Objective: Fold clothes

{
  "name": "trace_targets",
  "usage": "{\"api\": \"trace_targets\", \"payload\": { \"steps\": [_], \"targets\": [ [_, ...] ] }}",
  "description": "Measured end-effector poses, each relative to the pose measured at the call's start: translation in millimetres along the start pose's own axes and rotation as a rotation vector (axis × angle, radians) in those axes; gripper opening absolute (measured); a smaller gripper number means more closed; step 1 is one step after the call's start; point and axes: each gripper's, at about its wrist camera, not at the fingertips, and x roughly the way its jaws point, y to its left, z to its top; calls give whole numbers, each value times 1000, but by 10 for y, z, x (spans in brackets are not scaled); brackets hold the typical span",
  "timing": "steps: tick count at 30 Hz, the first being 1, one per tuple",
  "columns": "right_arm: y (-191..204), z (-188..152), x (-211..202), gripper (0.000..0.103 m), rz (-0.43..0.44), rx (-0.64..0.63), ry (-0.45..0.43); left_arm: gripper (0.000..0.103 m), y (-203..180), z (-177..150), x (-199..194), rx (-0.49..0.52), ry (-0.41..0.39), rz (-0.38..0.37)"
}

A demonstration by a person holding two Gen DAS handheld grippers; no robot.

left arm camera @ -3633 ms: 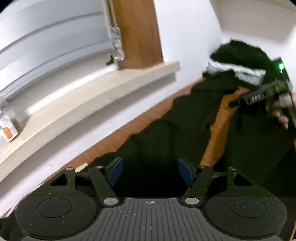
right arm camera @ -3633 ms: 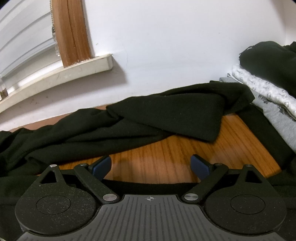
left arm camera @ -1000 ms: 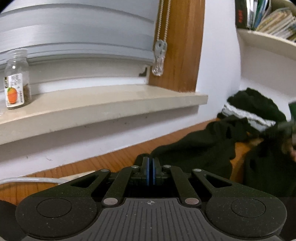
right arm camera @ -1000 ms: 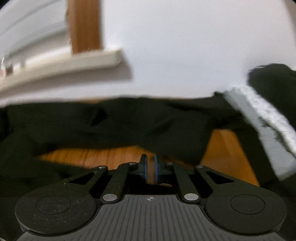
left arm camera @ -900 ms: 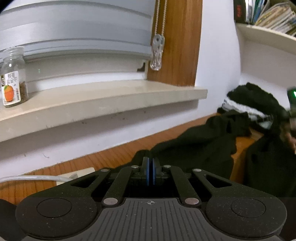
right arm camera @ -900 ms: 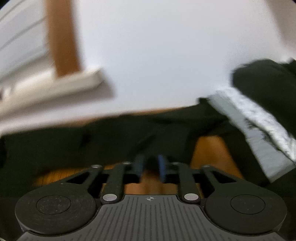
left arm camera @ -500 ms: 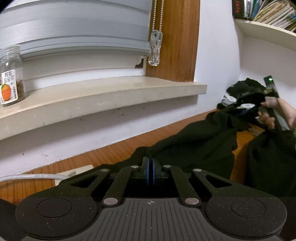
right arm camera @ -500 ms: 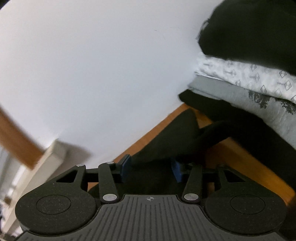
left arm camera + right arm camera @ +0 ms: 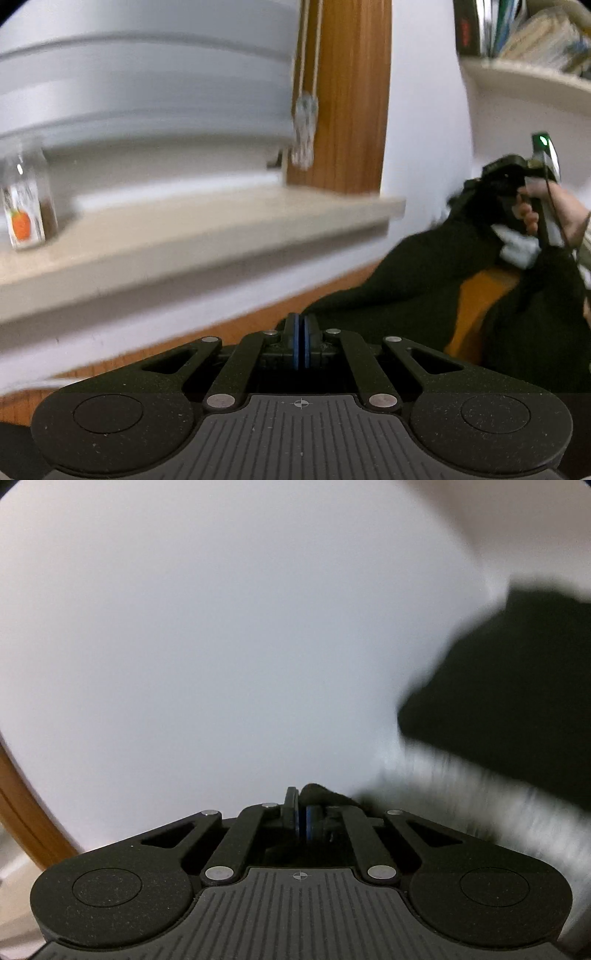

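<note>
A black garment (image 9: 413, 280) lies across the wooden table (image 9: 476, 295) and stretches between my two grippers. My left gripper (image 9: 300, 341) is low at the near end, its blue pads pressed together on the cloth's edge. In the left wrist view a hand (image 9: 554, 210) holds my right gripper (image 9: 496, 177) up at the far right, with black cloth hanging from it. In the right wrist view my right gripper (image 9: 301, 821) is shut, and a fold of the black garment (image 9: 319, 794) bulges over its tips.
A stack of folded clothes, black (image 9: 517, 686) over pale grey (image 9: 480, 797), sits to the right. A stone window sill (image 9: 184, 229) carries a jar (image 9: 24, 210). A blind cord weight (image 9: 304, 129) hangs by the wooden frame (image 9: 347, 110). A bookshelf (image 9: 524, 74) sits high on the right.
My right gripper opened, then closed on the black cloth, rose and rolled; its view now faces the white wall. The left gripper stayed shut and nearly still.
</note>
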Motion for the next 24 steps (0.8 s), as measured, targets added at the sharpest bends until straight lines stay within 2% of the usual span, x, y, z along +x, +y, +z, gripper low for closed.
{"api": "trace_targets", "payload": {
  "steps": [3, 5, 7, 9, 10, 11, 13, 15, 16, 19, 20, 22, 23, 24],
  "targets": [
    [66, 300, -282, 5, 20, -27, -127, 3, -37, 135, -147, -17, -67, -10],
    [123, 402, -363, 5, -2, -68, -151, 3, -52, 204, -196, -23, -87, -13],
    [145, 425, -243, 5, -45, -101, -49, 3, -70, 246, -188, -19, -70, -24],
    [148, 418, -103, 5, -81, -120, 50, 3, -95, 233, -140, 3, -14, -64],
    [138, 396, -37, 5, -93, -120, 86, 3, -111, 210, -127, 13, 0, -62],
    [128, 382, -16, 5, -87, -109, 84, 3, -122, 184, -117, 21, 9, -59],
    [104, 383, -129, 5, -3, -64, -28, 3, -109, 141, -114, 13, 13, -57],
    [121, 351, -291, 5, 42, -56, -177, 3, -99, 90, -88, 11, 21, -62],
    [118, 333, -227, 5, 26, -65, -137, 3, -100, 56, -61, 11, 29, -69],
    [65, 250, 100, 6, -55, -101, 97, 3, -97, -91, 48, 7, 65, -111],
    [3, 194, 176, 11, -73, -110, 164, 3, -86, -153, 78, 5, 79, -126],
    [-144, 89, 279, 25, -83, -117, 265, 3, -94, -250, 169, 18, 115, -127],
    [-224, 53, 263, 41, -79, -117, 267, 3, -105, -287, 208, 28, 130, -126],
    [-286, 22, 216, 49, -84, -118, 246, 3, -117, -310, 226, 39, 140, -127]
  ]
}}
